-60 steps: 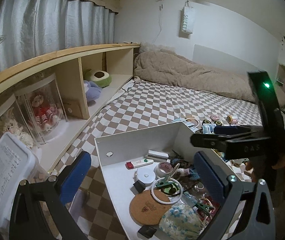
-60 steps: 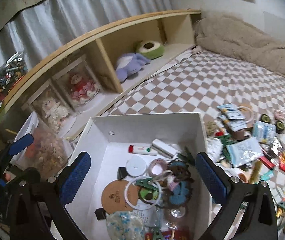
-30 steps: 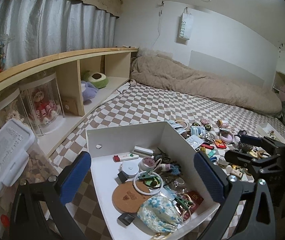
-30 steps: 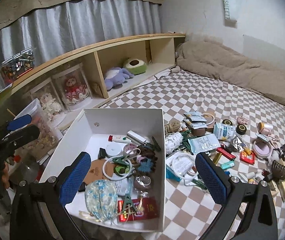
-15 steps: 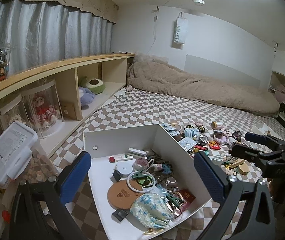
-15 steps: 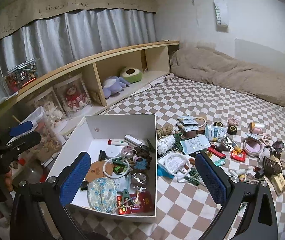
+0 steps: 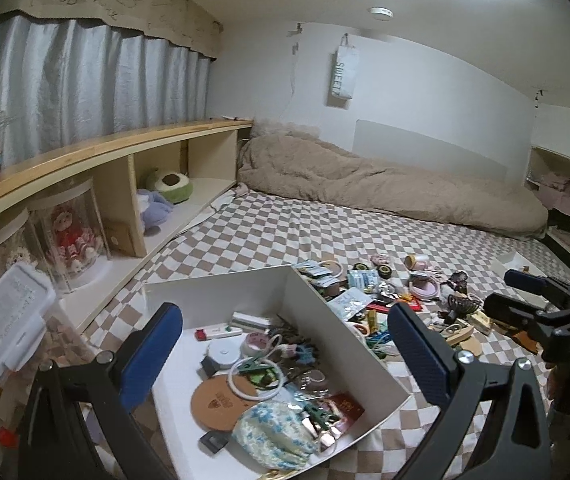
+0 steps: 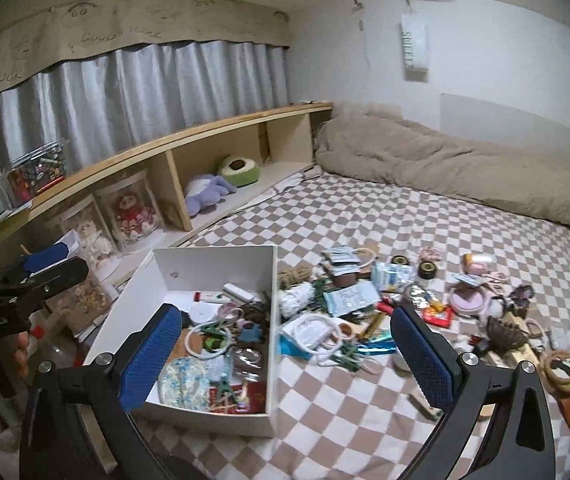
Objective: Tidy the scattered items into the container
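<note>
Both my grippers, left (image 7: pixel 285 354) and right (image 8: pixel 287 346), hang spread and empty above the bed (image 8: pixel 385 224); I should drop straight onto one item (image 8: pixel 349 298) beside the box (image 8: pixel 271 320).

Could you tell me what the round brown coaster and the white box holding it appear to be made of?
The round brown coaster looks like cork: matte, speckled tan face with a darker stamped emblem. The white open-topped box seems to be thin rigid board, perhaps coated card or plastic: smooth matte walls, crisp thin edges, a small hole in the far wall.
</note>
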A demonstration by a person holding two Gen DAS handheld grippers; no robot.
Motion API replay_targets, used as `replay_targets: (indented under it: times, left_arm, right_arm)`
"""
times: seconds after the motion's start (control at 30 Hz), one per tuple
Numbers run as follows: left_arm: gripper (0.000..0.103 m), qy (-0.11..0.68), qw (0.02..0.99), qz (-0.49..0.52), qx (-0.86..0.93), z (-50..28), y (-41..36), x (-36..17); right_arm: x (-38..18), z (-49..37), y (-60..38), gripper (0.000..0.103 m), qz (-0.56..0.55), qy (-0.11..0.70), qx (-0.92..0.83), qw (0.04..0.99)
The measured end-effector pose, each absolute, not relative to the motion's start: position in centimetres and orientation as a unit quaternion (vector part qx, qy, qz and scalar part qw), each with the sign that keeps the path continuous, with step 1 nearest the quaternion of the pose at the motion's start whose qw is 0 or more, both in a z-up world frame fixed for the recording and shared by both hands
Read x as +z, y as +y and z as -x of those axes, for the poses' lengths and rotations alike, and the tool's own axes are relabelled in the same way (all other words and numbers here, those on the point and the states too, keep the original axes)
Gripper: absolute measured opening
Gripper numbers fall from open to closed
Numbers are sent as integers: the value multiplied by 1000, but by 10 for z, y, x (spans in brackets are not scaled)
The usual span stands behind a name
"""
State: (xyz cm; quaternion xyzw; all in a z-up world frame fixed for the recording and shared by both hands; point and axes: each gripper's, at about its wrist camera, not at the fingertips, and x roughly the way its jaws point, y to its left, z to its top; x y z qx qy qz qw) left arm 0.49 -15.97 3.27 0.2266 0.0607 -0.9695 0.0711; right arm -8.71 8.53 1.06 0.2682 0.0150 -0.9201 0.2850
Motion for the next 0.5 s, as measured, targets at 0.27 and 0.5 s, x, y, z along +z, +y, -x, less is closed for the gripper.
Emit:
replay_targets:
  times: [0.27,0.5]
  left_arm:
    - [103,47,34,-224,-973,8,-121,39]
    - [103,38,-2,-224,-974,25,-85,41]
  right_arm:
    - [17,85,139,103,-266,3,-934,237]
    - [14,84,185,103,-273,-13,-941,199]
